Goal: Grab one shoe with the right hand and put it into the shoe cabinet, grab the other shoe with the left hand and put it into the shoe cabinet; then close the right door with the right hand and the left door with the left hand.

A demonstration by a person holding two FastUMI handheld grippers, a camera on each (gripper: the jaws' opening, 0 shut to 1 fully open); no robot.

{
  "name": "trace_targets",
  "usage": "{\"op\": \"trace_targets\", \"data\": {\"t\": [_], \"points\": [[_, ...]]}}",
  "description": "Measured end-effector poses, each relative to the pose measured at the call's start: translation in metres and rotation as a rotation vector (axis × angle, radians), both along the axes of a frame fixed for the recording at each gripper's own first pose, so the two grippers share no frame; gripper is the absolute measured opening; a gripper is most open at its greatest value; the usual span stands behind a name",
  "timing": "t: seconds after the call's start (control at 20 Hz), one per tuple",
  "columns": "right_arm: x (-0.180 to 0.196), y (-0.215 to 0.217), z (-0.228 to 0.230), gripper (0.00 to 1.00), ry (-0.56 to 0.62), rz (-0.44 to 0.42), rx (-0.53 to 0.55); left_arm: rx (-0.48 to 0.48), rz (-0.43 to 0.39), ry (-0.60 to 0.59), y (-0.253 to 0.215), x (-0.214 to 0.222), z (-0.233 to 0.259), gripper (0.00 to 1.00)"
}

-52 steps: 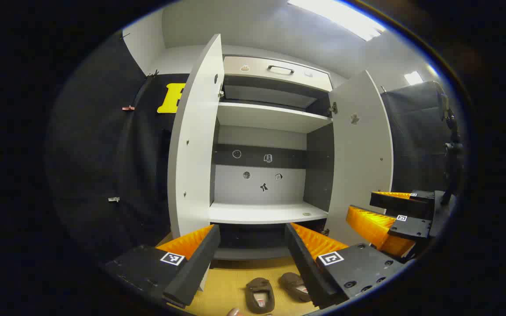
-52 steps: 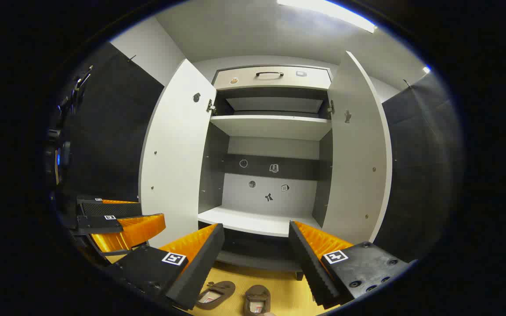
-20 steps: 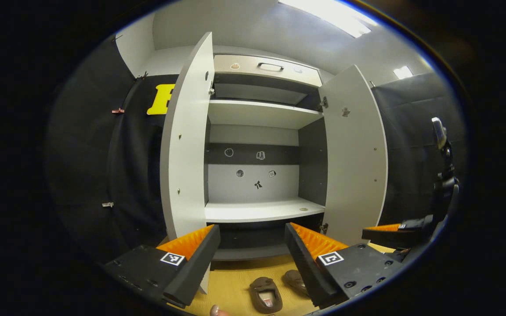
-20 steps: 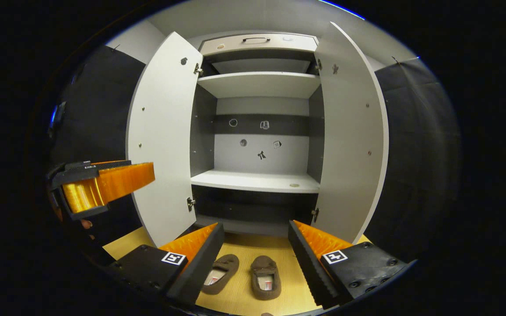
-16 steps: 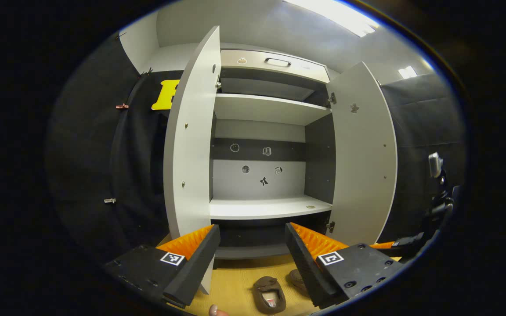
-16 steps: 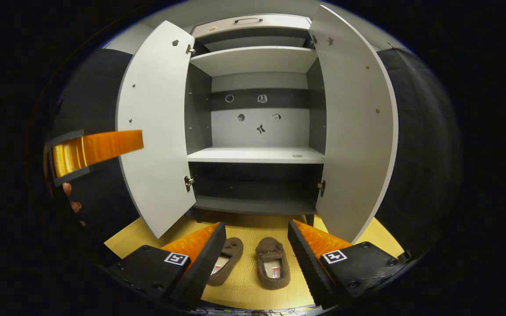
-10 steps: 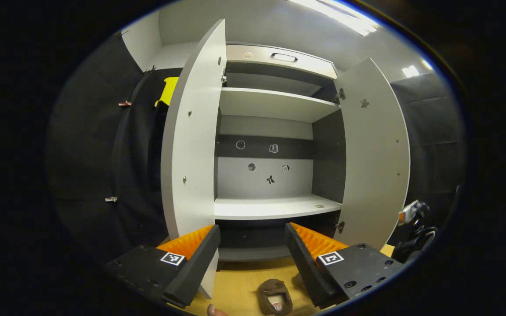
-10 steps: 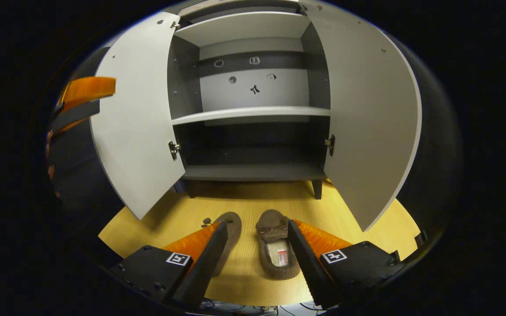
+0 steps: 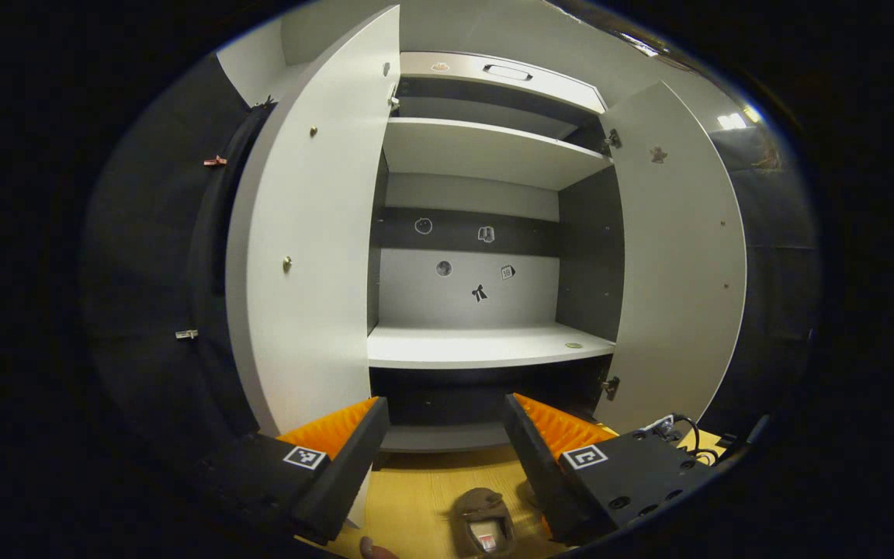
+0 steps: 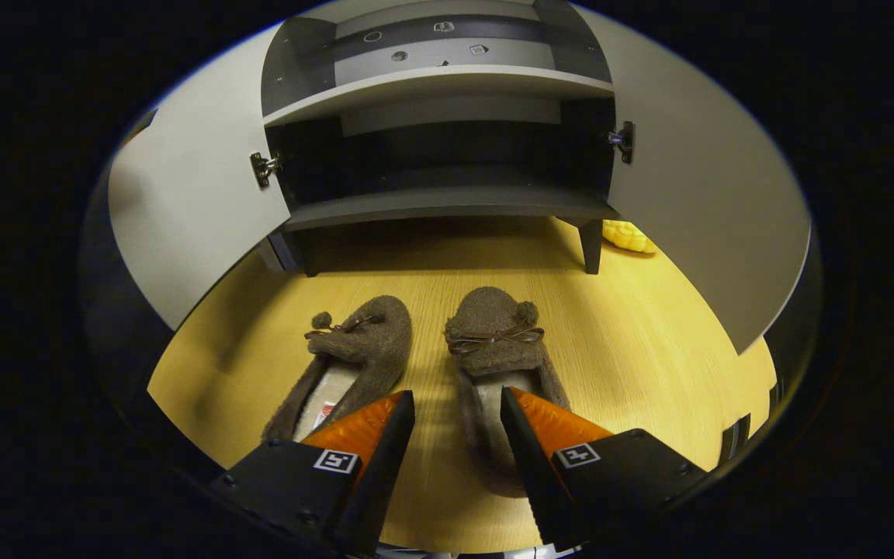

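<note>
In the left gripper view, the left gripper (image 9: 445,423) faces the shoe cabinet (image 9: 486,233), whose left door (image 9: 315,233) and right door (image 9: 680,256) both stand open. Its jaws are spread wide and hold nothing. One brown shoe (image 9: 484,522) lies on the wooden floor (image 9: 416,497) below.

In the right gripper view, the right gripper (image 10: 456,415) hangs wide apart and empty over the floor, with the right shoe (image 10: 493,341) partly behind one finger and the left shoe (image 10: 358,349) beside it.
</note>
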State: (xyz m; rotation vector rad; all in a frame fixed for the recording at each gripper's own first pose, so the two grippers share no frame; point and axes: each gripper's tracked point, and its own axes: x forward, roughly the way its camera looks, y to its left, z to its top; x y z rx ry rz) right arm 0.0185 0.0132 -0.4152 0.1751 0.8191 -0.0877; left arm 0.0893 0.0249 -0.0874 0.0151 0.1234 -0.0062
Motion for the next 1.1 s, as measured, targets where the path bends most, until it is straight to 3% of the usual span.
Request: {"op": "trace_targets", "data": {"t": [0.2, 0.4, 0.5, 0.65, 0.75, 0.85, 0.9, 1.1], "points": [[0.017, 0.0, -0.027, 0.75, 0.025, 0.025, 0.008, -0.001, -0.008, 0.049, -0.007, 0.008, -0.019, 0.95], [0.036, -0.003, -0.041, 0.64, 0.028, 0.04, 0.0, 0.027, -0.016, 0.081, -0.01, 0.015, -0.03, 0.95], [0.039, -0.004, -0.044, 0.49, 0.039, 0.057, -0.014, 0.037, -0.024, 0.09, -0.012, 0.018, -0.034, 0.95], [0.055, -0.008, -0.056, 0.42, 0.032, 0.057, -0.043, 0.05, -0.041, 0.108, -0.016, 0.022, -0.042, 0.95], [0.06, -0.009, -0.058, 0.22, 0.039, 0.07, -0.059, 0.053, -0.041, 0.114, -0.017, 0.023, -0.043, 0.95], [0.059, -0.007, -0.054, 0.22, 0.037, 0.093, -0.061, 0.046, -0.035, 0.113, -0.018, 0.024, -0.042, 0.95], [0.064, -0.009, -0.058, 0.07, 0.036, 0.106, -0.062, 0.044, -0.031, 0.115, -0.018, 0.023, -0.042, 0.95], [0.058, -0.006, -0.05, 0.07, 0.04, 0.184, -0.05, 0.044, -0.022, 0.121, -0.017, 0.017, -0.04, 0.95]]}}
